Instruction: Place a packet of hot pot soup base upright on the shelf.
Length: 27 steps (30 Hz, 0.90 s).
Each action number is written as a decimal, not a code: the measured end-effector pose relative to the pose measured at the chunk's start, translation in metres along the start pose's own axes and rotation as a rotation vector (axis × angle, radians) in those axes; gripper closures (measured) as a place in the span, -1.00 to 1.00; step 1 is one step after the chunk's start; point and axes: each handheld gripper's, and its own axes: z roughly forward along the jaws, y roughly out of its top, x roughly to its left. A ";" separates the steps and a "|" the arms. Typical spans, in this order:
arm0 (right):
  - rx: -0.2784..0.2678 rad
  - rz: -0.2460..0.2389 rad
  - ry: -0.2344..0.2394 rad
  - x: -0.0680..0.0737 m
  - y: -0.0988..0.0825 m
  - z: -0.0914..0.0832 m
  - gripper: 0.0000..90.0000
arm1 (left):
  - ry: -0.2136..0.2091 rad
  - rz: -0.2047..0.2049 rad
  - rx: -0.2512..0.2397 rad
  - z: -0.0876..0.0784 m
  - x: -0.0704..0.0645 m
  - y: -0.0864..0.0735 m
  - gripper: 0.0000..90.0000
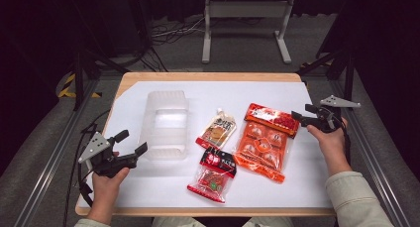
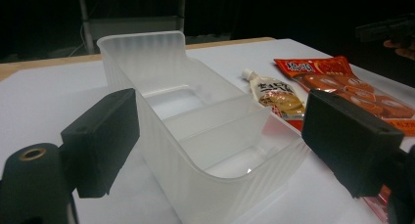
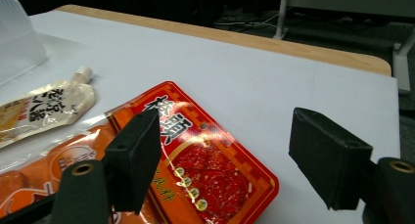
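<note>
A clear plastic bin (image 1: 166, 123) stands empty at the table's left of centre. My left gripper (image 1: 132, 142) hovers open just beside its near left corner; in the left gripper view the bin (image 2: 195, 131) lies between the jaws, untouched. A large orange snack pack (image 1: 262, 140) lies right of centre. My right gripper (image 1: 302, 112) is open at that pack's far right corner, and in the right gripper view its red end (image 3: 205, 160) lies under the jaws with nothing gripped. A beige spout pouch (image 1: 218, 128) and a red-and-black packet (image 1: 214, 175) lie between bin and pack.
A white sheet (image 1: 237, 90) covers the wooden table (image 1: 208, 77). A white metal stand (image 1: 245, 19) is on the floor beyond the far edge. Dark frame rails run along both sides of the table.
</note>
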 end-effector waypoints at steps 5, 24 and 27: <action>0.028 0.011 -0.028 -0.012 -0.001 0.012 -0.41 | 0.002 0.005 0.008 0.001 0.000 -0.001 -0.66; 0.112 0.085 0.023 -0.026 -0.020 0.048 -0.40 | 0.004 0.006 0.008 0.002 0.001 -0.002 -0.66; 0.120 0.089 0.032 -0.025 -0.022 0.052 -0.39 | 0.004 0.004 0.008 0.002 0.001 -0.002 -0.66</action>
